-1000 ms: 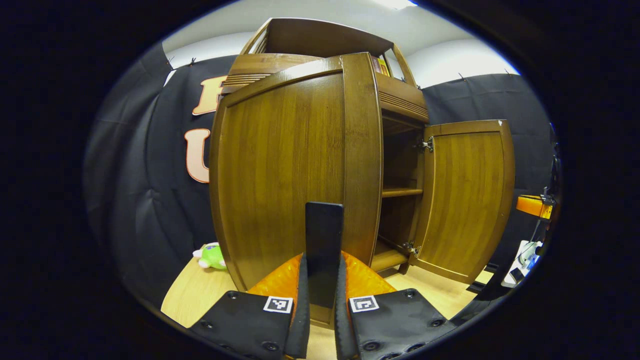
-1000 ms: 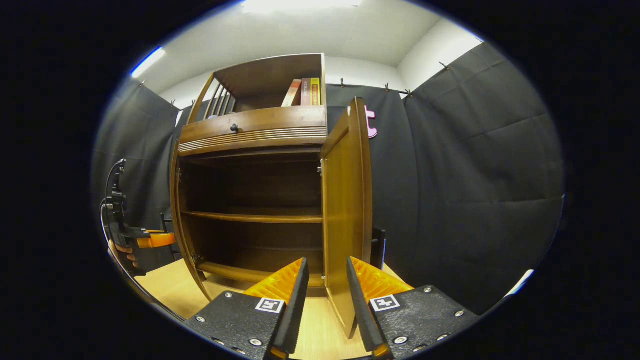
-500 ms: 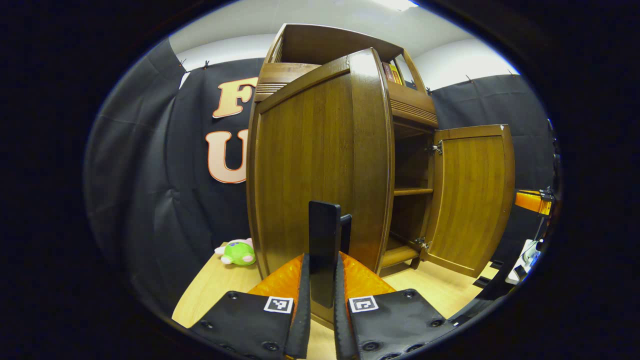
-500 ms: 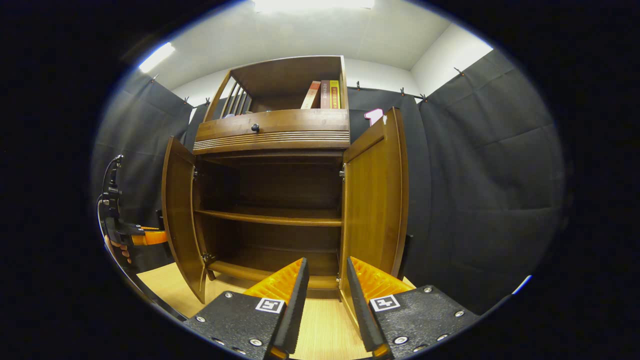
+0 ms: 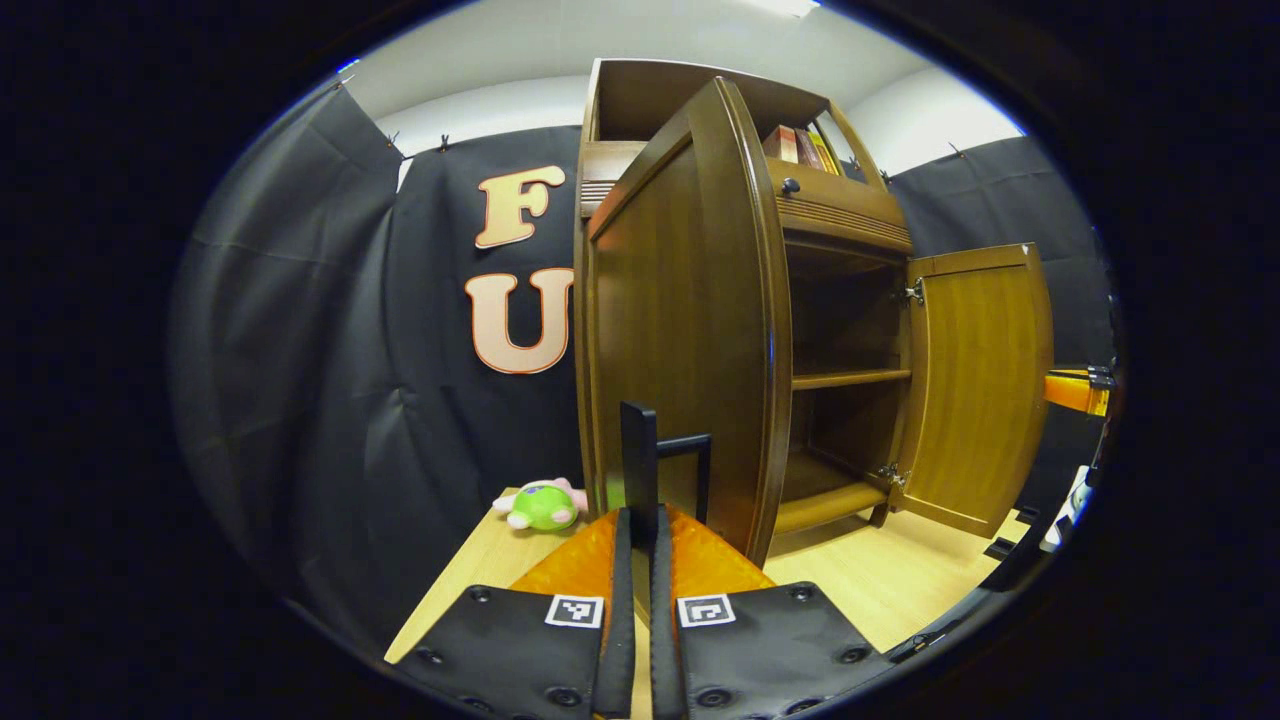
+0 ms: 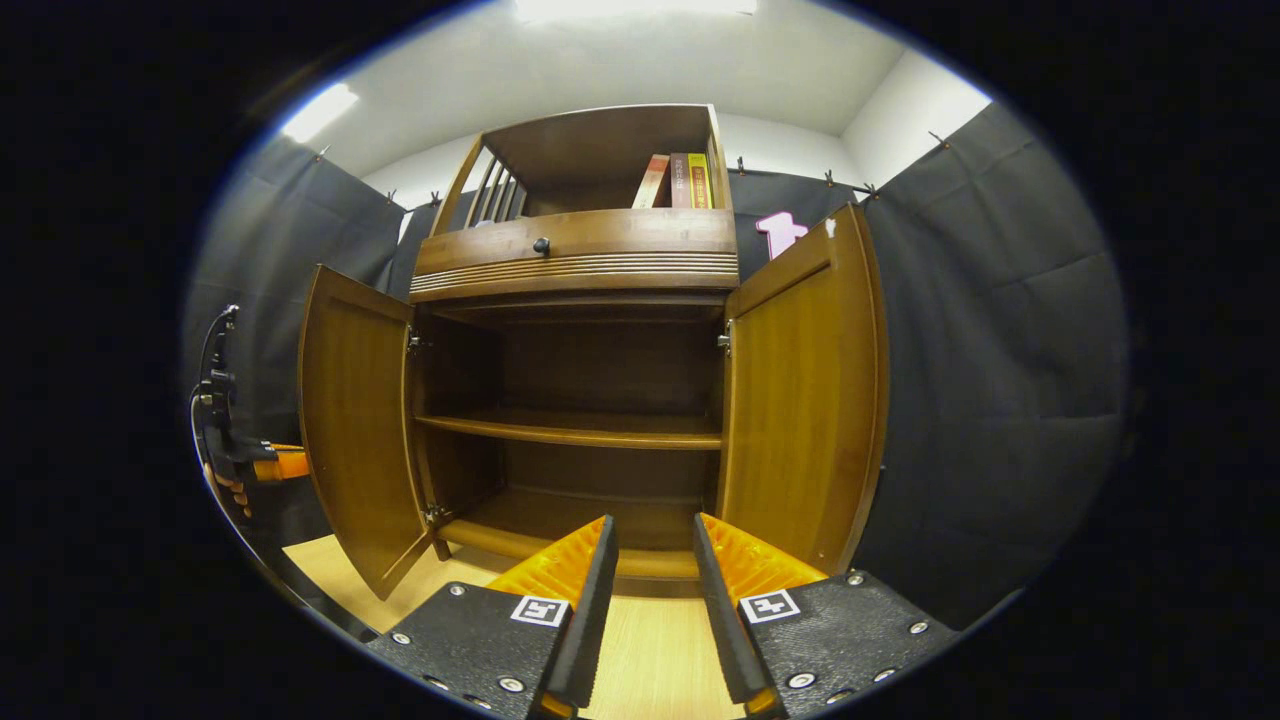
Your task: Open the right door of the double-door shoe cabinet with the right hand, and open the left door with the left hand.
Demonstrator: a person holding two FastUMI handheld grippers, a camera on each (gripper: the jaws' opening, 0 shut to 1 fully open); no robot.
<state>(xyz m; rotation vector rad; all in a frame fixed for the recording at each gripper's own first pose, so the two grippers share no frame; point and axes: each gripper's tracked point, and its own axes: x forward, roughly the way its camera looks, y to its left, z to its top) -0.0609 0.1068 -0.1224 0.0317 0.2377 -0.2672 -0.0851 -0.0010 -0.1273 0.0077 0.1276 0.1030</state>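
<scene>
Brown wood shoe cabinet point(image 6: 575, 260) stands on a light wood floor point(image 6: 640, 650) against the black cloth wall; both lower doors swung out, two bare shelves point(image 6: 570, 432) showing inside; top section has a drawer with a small dark knob point(image 6: 541, 244) and a few books point(image 6: 678, 180) in the open upper bay; left door point(image 5: 690, 330) seen nearly edge-on in the left gripper view, well out from the cabinet front; right door point(image 6: 805, 390) in the right gripper view stands wide, hinged at the cabinet's right side, nothing touching it; left gripper point(image 5: 640, 560) has its fingers pressed close together on the black handle point(image 5: 640, 470) of the left door, the handle rising straight up between them; right gripper point(image 6: 655, 590) sits low before the cabinet opening, fingers parted with a clear gap, gripping nothing, well apart from the right door; in the right gripper view the left gripper shows at far left beside the left door, a hand point(image 6: 230, 485) around it; small green plush toy point(image 5: 540, 505) lies on the floor near the cloth wall, left of the cabinet.
</scene>
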